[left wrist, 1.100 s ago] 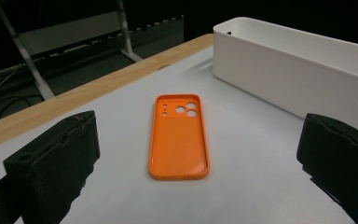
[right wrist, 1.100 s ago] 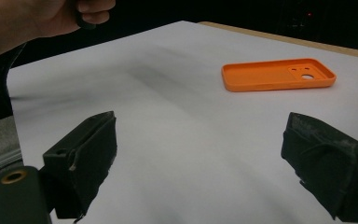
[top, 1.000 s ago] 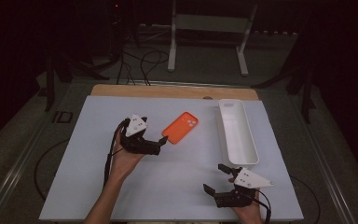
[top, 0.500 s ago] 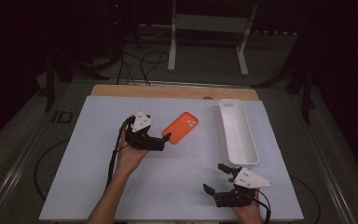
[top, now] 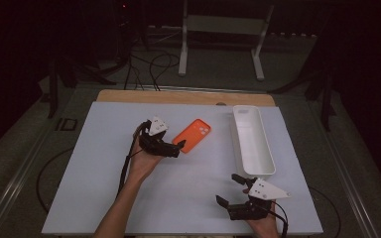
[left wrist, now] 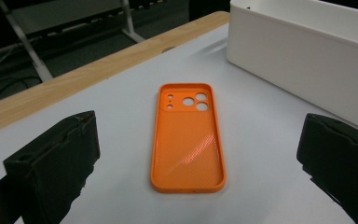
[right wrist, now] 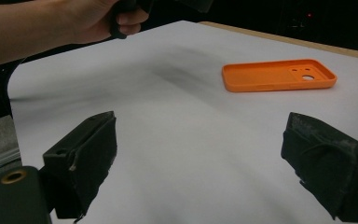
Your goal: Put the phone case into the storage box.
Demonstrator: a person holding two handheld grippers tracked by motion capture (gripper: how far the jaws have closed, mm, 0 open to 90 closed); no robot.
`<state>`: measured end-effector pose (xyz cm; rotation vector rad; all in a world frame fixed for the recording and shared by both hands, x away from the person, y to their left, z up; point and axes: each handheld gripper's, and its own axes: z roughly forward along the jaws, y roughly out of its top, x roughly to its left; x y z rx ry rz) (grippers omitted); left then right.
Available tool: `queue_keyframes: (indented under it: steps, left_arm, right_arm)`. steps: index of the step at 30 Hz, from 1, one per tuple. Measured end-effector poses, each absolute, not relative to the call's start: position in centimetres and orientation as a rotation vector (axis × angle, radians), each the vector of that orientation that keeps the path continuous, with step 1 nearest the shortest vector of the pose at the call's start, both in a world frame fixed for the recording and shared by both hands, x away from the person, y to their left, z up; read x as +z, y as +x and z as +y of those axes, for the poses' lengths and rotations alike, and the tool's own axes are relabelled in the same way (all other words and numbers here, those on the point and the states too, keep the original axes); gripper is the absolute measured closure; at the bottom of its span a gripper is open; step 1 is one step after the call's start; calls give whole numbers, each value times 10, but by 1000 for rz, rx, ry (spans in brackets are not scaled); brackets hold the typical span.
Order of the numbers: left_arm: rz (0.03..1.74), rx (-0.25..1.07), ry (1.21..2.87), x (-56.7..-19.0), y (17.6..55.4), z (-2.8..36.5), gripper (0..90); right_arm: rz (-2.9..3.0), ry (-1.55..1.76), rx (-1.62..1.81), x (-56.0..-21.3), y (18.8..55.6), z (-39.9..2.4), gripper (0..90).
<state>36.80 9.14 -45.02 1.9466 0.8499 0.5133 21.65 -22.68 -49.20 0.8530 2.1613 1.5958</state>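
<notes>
Dark floor with cables and a metal stand surrounds the white table (top: 104,198), so the few things on it stand out clearly. Just above the centre of the high view lies the orange phone case (top: 192,135), flat, with its hollow side up and the camera holes toward the upper right. The left gripper (top: 174,148) sits at the case's lower left end, jaws wide open on either side of it, probably to take it by its long edges. To the right stands the long white tray (top: 252,141), near the case but apart from it, perhaps the place for it. The right gripper (top: 229,189), low right in the frame, waits with open jaws around nothing.
</notes>
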Motion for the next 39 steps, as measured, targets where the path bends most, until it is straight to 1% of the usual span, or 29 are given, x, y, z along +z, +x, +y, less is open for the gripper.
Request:
queue_keyframes:
  steps: [25, 36, 39]
  left_arm:
    - [908, 505, 2015, -471, 395, 83, 0]
    - [926, 477, 2052, -480, 403, 76, 1]
    - [936, 458, 2061, -483, 405, 74, 16]
  right_arm:
    - [2160, 844, 1594, -492, 217, -228, 104]
    - [2158, 846, 1594, -492, 217, -228, 104]
    - [2158, 844, 1592, -492, 217, -228, 104]
